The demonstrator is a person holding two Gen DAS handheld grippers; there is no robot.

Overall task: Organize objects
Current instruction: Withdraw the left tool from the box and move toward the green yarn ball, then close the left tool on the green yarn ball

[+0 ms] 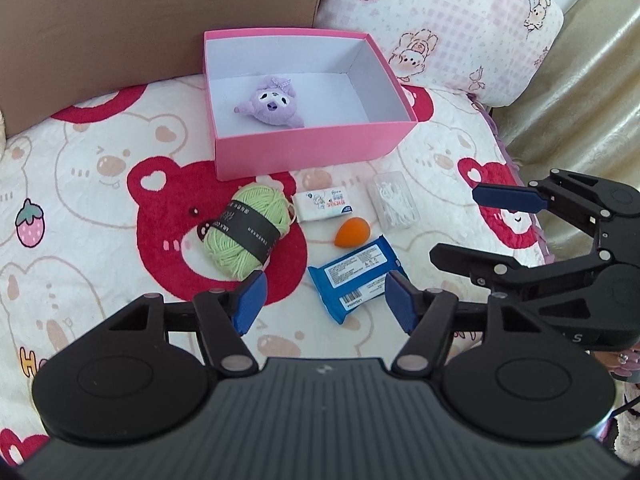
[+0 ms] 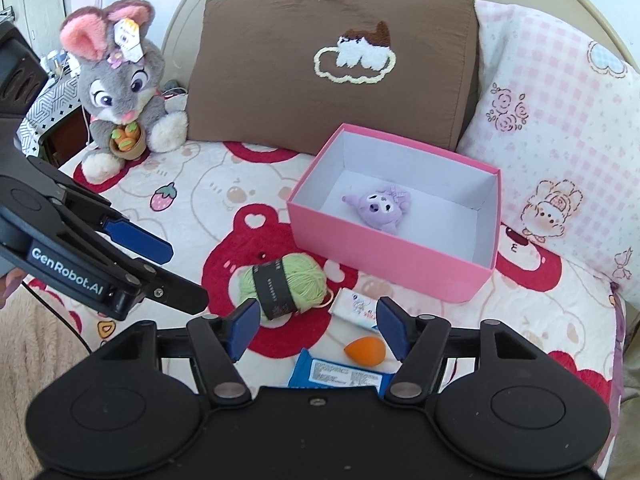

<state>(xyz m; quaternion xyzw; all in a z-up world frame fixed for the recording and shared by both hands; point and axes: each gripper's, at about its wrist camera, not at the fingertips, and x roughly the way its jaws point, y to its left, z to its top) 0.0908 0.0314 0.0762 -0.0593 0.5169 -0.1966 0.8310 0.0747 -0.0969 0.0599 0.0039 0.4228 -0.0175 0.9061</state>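
We see the left hand-held gripper (image 1: pixel 322 300) with its blue pads parted about halfway and nothing between them, poised above the bedspread (image 1: pixel 80 184); the right hand-held gripper (image 2: pixel 314 330) stands likewise, jaws apart and empty. No earlier view lets us say more of their jaws.

Below the left pads lies a blue wet-wipe pack (image 1: pixel 356 280), label side up. Just beyond it sits an orange teardrop makeup sponge (image 1: pixel 353 232), and past that a small white tissue packet (image 1: pixel 324 202). To the right of the packet we find a clear plastic box of floss picks (image 1: pixel 393 200). To the left lies a ball of light green yarn (image 1: pixel 244 232) with a dark paper band round it, close beside the tissue packet.

Farther back stands an open pink box (image 1: pixel 312 148), white inside, holding a purple plush toy (image 1: pixel 270 104) near its middle. Behind the box lean a brown pillow (image 2: pixel 332 68) and a pink checked pillow (image 2: pixel 552 140). In the right wrist view a grey rabbit plush (image 2: pixel 120 88) with a basket of carrots sits at the bed's far left corner.
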